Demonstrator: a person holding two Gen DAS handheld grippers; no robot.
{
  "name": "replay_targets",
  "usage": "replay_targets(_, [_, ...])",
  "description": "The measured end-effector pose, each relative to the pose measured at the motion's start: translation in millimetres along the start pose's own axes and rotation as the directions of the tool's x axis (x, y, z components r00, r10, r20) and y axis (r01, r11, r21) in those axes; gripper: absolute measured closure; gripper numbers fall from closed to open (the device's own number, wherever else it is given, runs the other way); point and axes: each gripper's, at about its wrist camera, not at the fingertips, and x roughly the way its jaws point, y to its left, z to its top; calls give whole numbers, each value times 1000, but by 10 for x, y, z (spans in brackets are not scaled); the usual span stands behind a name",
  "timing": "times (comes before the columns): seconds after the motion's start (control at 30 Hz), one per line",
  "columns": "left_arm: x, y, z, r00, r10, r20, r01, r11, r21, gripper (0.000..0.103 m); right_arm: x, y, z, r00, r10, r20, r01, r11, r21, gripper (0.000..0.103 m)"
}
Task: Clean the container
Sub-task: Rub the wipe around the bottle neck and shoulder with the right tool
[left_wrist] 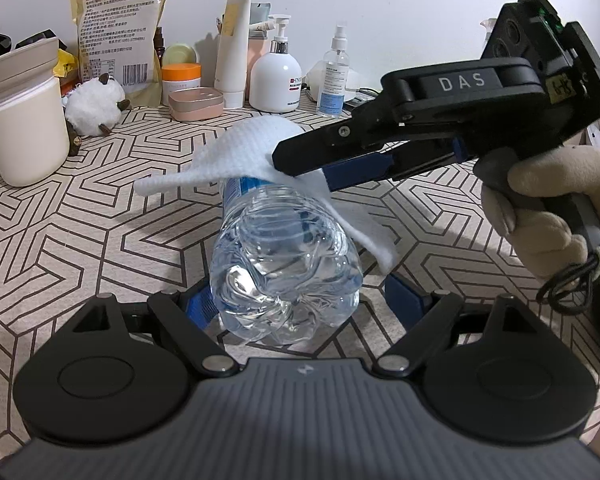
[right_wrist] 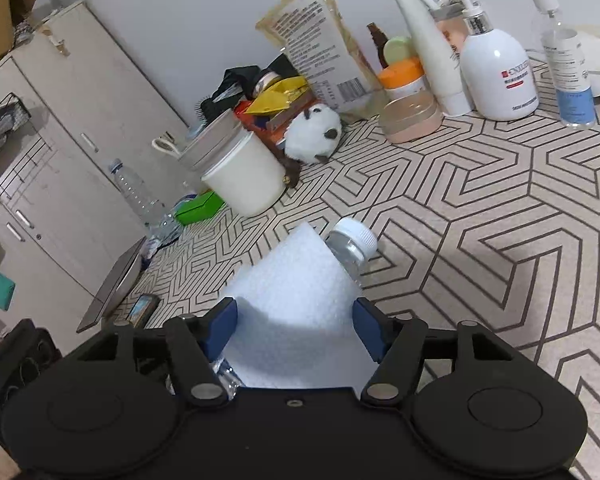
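- The clear plastic bottle (left_wrist: pixel 286 264) lies mid-table, capped, seemingly empty, base held between the left gripper (left_wrist: pixel 300 300) pads
- The right gripper (left_wrist: pixel 300 170) pinches the white cloth (left_wrist: pixel 256 148) draped over the bottle's upper side
- Risk: hard wiping may roll or pull the slick bottle free, or the cloth may slip off
- The cream jar (left_wrist: pixel 24 136) at far left: contents hidden
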Motion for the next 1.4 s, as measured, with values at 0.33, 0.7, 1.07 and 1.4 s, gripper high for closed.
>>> replay_targets(0.33, [5, 12, -2, 1000, 6, 0, -6, 1000, 0, 17, 12, 54, -62, 998, 49, -32, -49, 999, -1, 31])
replay_targets(0.7, [17, 23, 4, 1000, 15, 2, -15, 1000, -4, 17, 60, 75, -99, 992, 115, -58, -114, 993, 17, 31])
replay_targets(1.07, [22, 71, 1, 999, 37, 6, -36, 999, -10, 17, 105, 112, -107, 992, 122, -39, -122, 992, -6, 31])
replay_targets(1.4, [25, 69, 6, 999, 37, 5, -37, 999, -12, 17, 63, 204, -118, 992, 109, -56, -112, 992, -53, 30])
